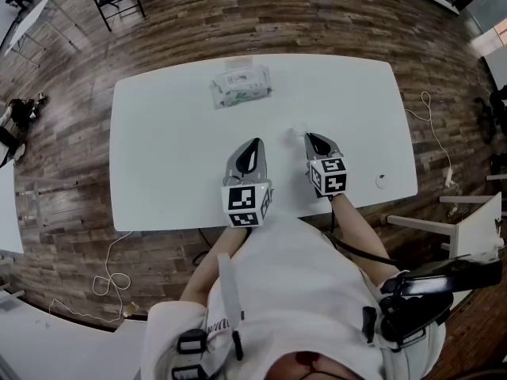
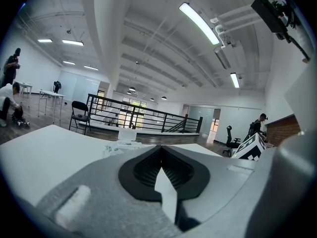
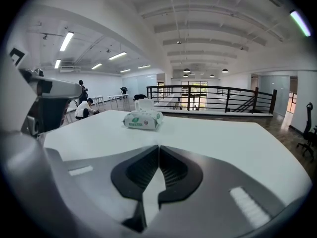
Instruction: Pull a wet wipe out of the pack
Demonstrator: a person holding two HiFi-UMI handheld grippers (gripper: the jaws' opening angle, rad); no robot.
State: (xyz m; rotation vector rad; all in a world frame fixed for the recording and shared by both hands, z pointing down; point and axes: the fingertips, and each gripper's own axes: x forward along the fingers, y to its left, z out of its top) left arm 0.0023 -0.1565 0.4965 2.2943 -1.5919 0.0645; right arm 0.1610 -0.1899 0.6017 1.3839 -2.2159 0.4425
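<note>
Jaws on both my tools are pressed together, tip to tip, and grip nothing. I hold my left gripper [image 1: 254,144] over the near part of the white table [image 1: 166,157], roughly in the middle, its nose aimed toward the far edge. My right gripper [image 1: 311,137] is just beside it on the right, a little farther forward and tipped down toward the tabletop. The two do not touch each other.

The wet wipe pack [image 1: 242,85] lies flat near the table's far edge, well apart from both grippers and slightly left of my left one. In the right gripper view the pack [image 3: 142,119] shows a green label on its front, and its white lid flap [image 3: 143,104] stands up. A small round white thing [image 1: 381,181] lies near the table's right corner.
</note>
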